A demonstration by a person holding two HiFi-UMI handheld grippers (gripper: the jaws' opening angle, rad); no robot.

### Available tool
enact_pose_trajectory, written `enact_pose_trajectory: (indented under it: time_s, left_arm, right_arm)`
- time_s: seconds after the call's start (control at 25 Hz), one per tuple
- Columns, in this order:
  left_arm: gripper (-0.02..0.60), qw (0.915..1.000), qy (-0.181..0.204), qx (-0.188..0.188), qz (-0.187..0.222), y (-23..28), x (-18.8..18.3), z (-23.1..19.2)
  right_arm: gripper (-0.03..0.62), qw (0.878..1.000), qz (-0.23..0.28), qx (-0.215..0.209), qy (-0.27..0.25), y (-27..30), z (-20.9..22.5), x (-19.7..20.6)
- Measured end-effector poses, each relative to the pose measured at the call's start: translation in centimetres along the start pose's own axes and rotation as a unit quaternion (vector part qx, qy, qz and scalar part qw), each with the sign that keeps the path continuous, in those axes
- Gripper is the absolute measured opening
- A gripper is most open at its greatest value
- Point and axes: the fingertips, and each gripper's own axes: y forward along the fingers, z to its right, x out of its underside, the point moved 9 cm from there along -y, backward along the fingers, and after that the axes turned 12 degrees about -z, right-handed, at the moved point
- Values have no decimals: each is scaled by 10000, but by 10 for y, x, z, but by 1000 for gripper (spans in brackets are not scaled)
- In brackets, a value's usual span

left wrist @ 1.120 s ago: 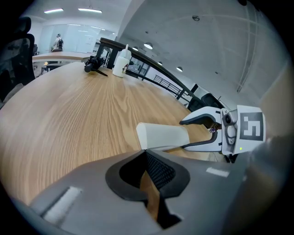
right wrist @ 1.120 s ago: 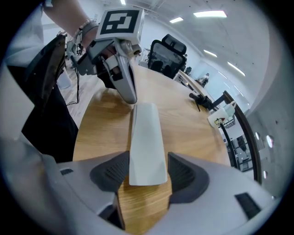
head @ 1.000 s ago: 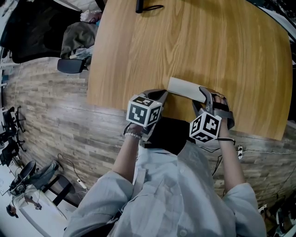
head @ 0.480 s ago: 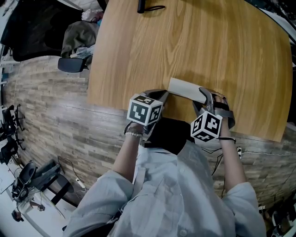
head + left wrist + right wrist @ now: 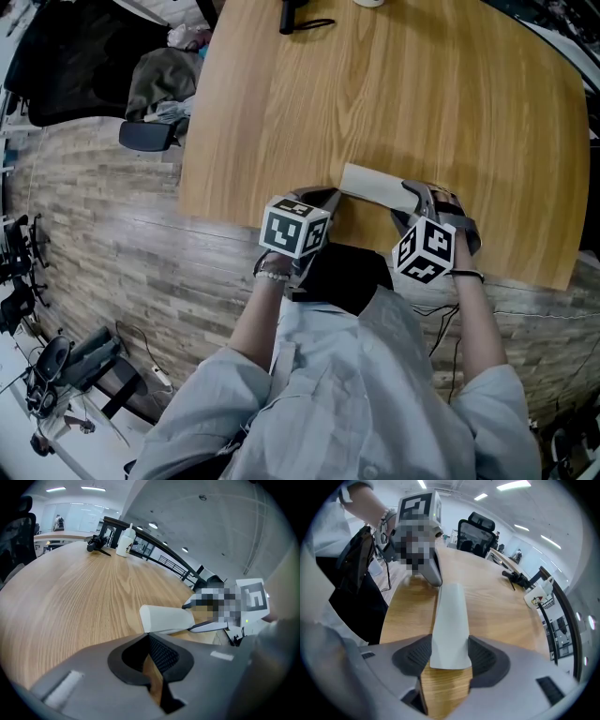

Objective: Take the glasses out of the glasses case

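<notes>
Your right gripper (image 5: 449,657) pinched one end of white glasses case (image 5: 451,611), lying on wooden table (image 5: 497,602) near its edge. Your left gripper (image 5: 151,660), jaws pressed nearly together on nothing, sat just beside the other end.

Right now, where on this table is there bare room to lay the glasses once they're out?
Free: the broad bare table between the glasses case and the black object at the far edge. Crowded: the near edge, where the left tool and right tool are at the case.
</notes>
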Motion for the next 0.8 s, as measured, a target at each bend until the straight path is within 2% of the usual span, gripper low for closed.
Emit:
enact_pose_trajectory:
  time_s: [0.4, 0.56, 0.68, 0.8]
  left_arm:
    - [5, 10000, 1, 3, 4, 2, 0, -2]
    - [5, 10000, 8, 5, -30, 2, -1, -2]
    - [5, 10000, 38, 12, -58, 1, -2, -1]
    - [5, 10000, 21, 20, -61, 2, -1, -2]
  right_arm:
    - [232, 9971, 140, -738, 143, -4, 20, 1]
    - [230, 9968, 150, -772, 110, -8, 22, 0]
    - [196, 9976, 189, -662, 50, -15, 21, 0]
    - [111, 9986, 278, -443, 93, -23, 24, 0]
